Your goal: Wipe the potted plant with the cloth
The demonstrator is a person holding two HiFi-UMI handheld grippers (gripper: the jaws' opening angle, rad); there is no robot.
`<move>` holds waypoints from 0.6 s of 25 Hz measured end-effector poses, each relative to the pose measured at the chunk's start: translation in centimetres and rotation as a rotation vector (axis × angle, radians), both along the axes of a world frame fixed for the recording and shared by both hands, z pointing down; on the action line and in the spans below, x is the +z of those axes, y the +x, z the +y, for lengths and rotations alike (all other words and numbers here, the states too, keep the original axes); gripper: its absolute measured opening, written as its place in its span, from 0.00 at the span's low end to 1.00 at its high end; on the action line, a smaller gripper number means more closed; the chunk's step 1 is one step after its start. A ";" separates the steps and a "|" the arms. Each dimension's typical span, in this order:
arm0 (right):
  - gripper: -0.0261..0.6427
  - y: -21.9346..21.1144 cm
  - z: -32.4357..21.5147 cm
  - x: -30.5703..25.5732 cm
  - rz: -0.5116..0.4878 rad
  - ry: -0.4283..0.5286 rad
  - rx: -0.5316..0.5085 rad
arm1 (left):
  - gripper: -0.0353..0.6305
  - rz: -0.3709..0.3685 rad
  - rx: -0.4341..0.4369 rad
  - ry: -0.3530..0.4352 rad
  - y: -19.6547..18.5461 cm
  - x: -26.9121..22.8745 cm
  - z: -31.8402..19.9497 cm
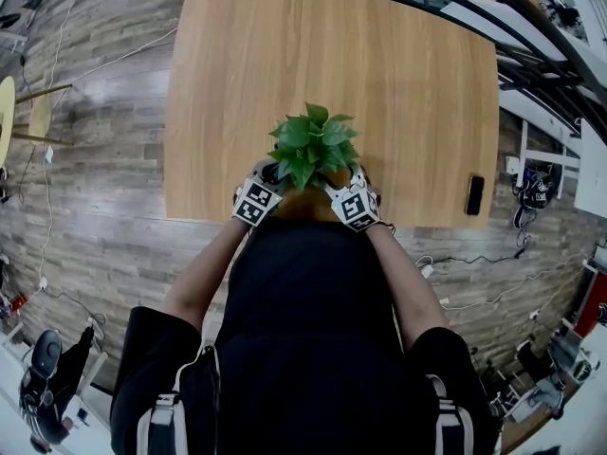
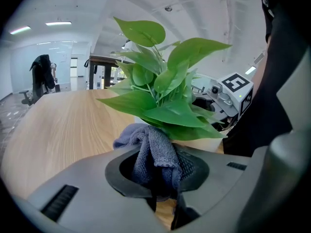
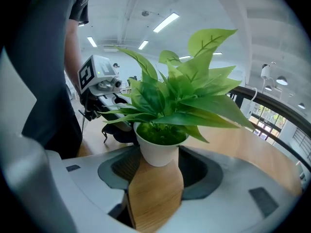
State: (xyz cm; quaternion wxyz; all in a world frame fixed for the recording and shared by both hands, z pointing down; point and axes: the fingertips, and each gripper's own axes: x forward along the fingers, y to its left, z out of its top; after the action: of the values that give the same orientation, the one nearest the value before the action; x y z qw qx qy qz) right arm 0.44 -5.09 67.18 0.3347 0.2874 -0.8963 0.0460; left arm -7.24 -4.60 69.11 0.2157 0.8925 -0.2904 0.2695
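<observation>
Left gripper (image 2: 158, 181) pinches the cloth (image 2: 154, 152) tight, bunched against the plant's (image 2: 165, 96) lower leaves. Right gripper (image 3: 156, 171) clasps the pot (image 3: 158, 149) between both fingers, at the table's (image 1: 379, 74) near edge.

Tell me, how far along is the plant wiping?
Done: left fingers grip the cloth, right fingers seem to hold the pot. In hand: the cloth sits just under the lowest leaves. Left: the wiping itself; I can't tell that any leaf is wiped.
</observation>
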 end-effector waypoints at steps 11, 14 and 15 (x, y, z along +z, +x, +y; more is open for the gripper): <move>0.39 -0.3 1.5 -0.5 -0.108 -0.032 0.042 | 0.23 -0.021 -0.082 -0.004 -2.1 0.5 -1.0; 0.39 0.9 -0.2 -0.7 -0.073 0.001 0.057 | 0.23 -0.031 -0.086 -0.004 -2.2 0.7 -1.3; 0.41 0.7 -0.4 -0.9 -0.060 0.012 0.022 | 0.23 -0.035 -0.083 -0.001 -2.1 0.8 -1.4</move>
State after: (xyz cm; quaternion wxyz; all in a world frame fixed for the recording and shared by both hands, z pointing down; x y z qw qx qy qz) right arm 1.15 -5.50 66.27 0.3054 0.2976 -0.9030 0.0529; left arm -9.38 -5.96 69.87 0.2220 0.8746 -0.3309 0.2760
